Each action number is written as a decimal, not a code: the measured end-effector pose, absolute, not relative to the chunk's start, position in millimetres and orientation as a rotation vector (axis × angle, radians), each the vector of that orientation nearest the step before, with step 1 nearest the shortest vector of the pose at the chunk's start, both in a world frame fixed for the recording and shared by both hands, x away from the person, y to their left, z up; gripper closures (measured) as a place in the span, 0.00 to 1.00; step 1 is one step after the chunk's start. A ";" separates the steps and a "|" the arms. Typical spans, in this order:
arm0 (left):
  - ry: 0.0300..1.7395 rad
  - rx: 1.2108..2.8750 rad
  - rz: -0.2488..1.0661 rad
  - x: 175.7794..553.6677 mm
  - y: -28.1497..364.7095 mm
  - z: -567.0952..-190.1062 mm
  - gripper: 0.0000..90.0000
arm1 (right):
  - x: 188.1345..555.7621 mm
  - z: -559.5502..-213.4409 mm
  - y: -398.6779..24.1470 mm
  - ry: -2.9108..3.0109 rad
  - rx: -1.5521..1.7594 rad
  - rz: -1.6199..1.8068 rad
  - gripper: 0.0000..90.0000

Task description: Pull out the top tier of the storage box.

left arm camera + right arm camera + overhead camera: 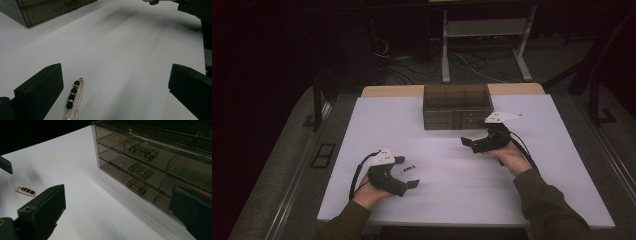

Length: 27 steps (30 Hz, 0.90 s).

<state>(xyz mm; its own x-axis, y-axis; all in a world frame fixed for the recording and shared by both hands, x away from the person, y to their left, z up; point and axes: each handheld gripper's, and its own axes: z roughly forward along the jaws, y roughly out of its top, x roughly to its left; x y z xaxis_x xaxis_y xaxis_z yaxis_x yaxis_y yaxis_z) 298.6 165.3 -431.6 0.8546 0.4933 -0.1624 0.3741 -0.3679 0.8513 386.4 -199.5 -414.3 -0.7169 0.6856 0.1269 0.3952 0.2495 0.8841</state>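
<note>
Gaping wide, left gripper [115,92] fingers flank beaded pin [73,98]; right gripper [117,212] fingers wide, empty.

A rose-gold safety-pin brooch [74,98] strung with four black beads lies flat on the white table [452,195] at about 8 o'clock from the smoked-transparent three-drawer organizer [457,106], which stands upright at the table's 12 o'clock edge with all drawers shut.
</note>
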 end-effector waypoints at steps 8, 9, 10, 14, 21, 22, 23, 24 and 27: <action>0.640 1.992 0.144 298.5 165.3 -431.5 0.00 | 393.0 -414.7 -196.7 2.238 1.020 1.454 0.00; 0.640 1.992 0.144 298.5 165.3 -431.5 0.00 | 393.7 -414.3 -196.2 2.238 1.019 1.452 0.00; 0.640 1.992 0.144 298.6 165.3 -431.5 0.00 | 394.5 -414.1 -195.4 2.236 1.020 1.450 0.00; 0.638 1.995 0.143 298.6 165.4 -431.5 0.00 | 397.4 -413.6 -192.7 2.238 1.013 1.446 0.00; 0.636 1.996 0.141 298.7 165.3 -431.8 0.00 | 402.7 -414.1 -190.0 2.235 1.010 1.443 0.00; 0.636 1.996 0.140 298.7 165.2 -431.8 0.00 | 403.4 -414.1 -189.5 2.232 1.013 1.443 0.00; 0.637 1.996 0.140 298.8 165.2 -431.9 0.00 | 404.2 -413.9 -189.0 2.234 1.011 1.437 0.00; 0.637 1.999 0.139 298.9 165.4 -431.8 0.00 | 405.2 -414.0 -188.3 2.234 1.005 1.433 0.00; 0.637 1.996 0.139 299.0 165.5 -431.9 0.00 | 408.0 -413.7 -186.1 2.235 1.003 1.426 0.01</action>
